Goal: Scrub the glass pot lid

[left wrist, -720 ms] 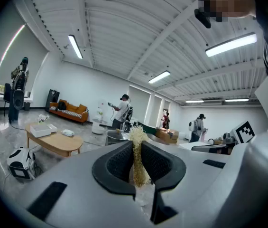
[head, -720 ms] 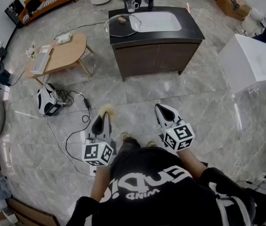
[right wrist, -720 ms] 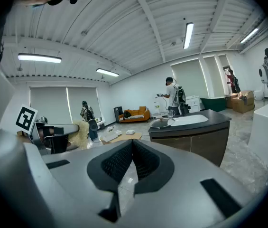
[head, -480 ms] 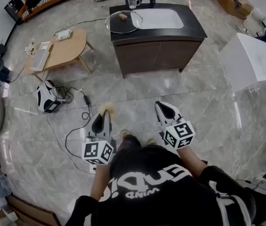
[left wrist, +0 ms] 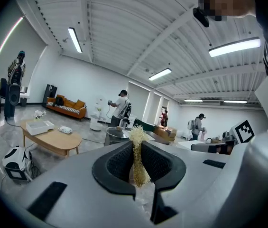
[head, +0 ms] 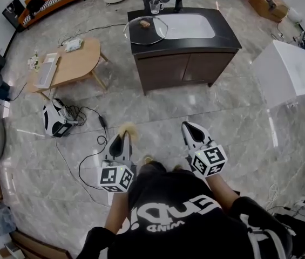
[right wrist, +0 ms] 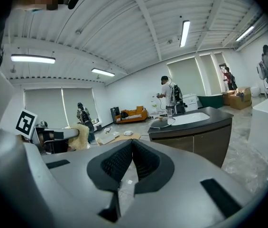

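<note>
**Far left.** A low wooden table (head: 71, 58) stands on the marble floor (head: 222, 112). A small black-and-white device (head: 55, 120) with trailing cables lies near it.

**Left of centre.** The left gripper (head: 121, 139) is held low in front of the person (head: 174, 215) and tips slightly downward. Its jaws pinch a pale, straw-coloured fibrous scrubber (head: 126, 129), and the tuft stands up past the jaw tips.

**Centre, far side.** The glass pot lid (head: 144, 31) lies flat at the left end of the dark-topped table (head: 228, 36), just beside the white sink basin (head: 190, 26). A glass cup (head: 155, 6) stands behind the lid. The lid is well apart from both grippers, across open floor.

**Right of centre.** The right gripper (head: 188, 128) is level with the left one and also tips slightly downward. Its jaws are pressed together with nothing between them.

**Far right.** A white box-shaped unit (head: 287, 72) stands beside the dark-topped table.
</note>
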Demonstrator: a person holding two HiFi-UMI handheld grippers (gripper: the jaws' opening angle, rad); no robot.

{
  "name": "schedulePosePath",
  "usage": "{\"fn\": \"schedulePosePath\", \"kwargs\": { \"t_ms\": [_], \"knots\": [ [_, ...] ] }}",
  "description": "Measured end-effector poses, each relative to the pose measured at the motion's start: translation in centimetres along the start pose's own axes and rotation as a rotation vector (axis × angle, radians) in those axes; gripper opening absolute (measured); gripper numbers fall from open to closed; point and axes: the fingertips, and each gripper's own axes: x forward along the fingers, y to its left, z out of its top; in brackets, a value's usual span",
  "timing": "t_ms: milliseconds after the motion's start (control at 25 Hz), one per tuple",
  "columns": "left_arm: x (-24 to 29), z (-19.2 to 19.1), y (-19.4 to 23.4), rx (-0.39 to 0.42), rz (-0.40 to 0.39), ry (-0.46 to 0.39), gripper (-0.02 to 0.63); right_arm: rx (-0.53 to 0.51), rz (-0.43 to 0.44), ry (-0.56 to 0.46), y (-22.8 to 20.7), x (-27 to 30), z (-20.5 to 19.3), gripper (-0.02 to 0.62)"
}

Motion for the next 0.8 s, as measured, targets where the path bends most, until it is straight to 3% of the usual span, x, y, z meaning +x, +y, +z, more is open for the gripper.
{"fn": "schedulePosePath", "kwargs": {
  "t_ms": [280,800],
  "knots": [
    [2.6,1.1,3.7,0.039,-0.056,-0.007,0.052,-0.001,-0.046,0.003,0.6,3.2,-0.7,0.012],
    [7.0,2.3,7.4,0.022,-0.089,0.008,0.052,0.02,-0.062,0.012,0.3,8.6,0.0,0.012]
  ]
}}
